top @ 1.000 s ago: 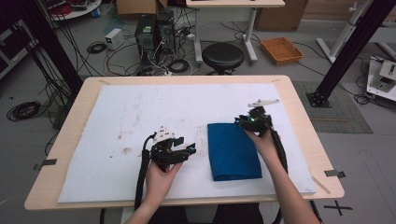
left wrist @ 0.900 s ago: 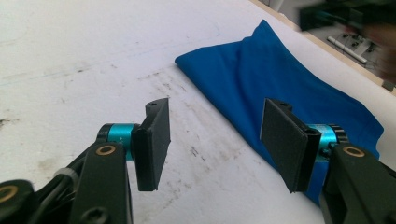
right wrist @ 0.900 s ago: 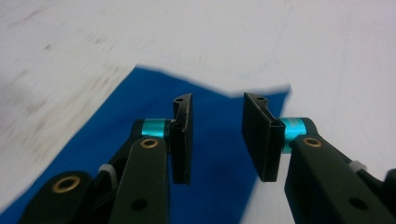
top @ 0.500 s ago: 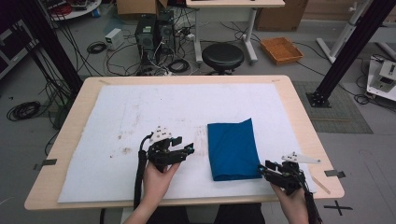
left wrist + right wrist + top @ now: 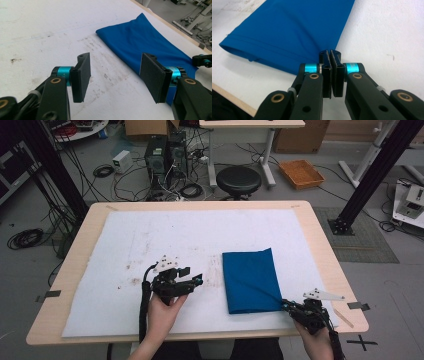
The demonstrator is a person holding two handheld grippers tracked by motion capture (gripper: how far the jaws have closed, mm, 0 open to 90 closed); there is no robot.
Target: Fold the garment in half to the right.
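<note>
A folded blue cloth [image 5: 250, 280] lies flat on the white mat, right of centre. My right gripper [image 5: 285, 304] sits low at the cloth's near right corner. Its jaws have just been closing and now stand pressed together, with the tip of that corner pinched between them. In the right gripper view the blue cloth [image 5: 292, 32] spreads away from my right gripper [image 5: 330, 53]. My left gripper [image 5: 191, 276] rests left of the cloth, open, pointing toward it. In the left gripper view nothing is between the wide jaws of my left gripper [image 5: 117, 75], and the cloth [image 5: 145, 42] lies beyond them.
The white mat [image 5: 150, 235] covers most of the wooden table [image 5: 320, 235] and carries dark smudges near its middle. The table's near edge runs just behind my right hand. A stool, a computer tower and cables stand on the floor beyond the far edge.
My right gripper came from the cloth's far right corner down to its near right corner and shut there. The left gripper has stayed where it was, open.
</note>
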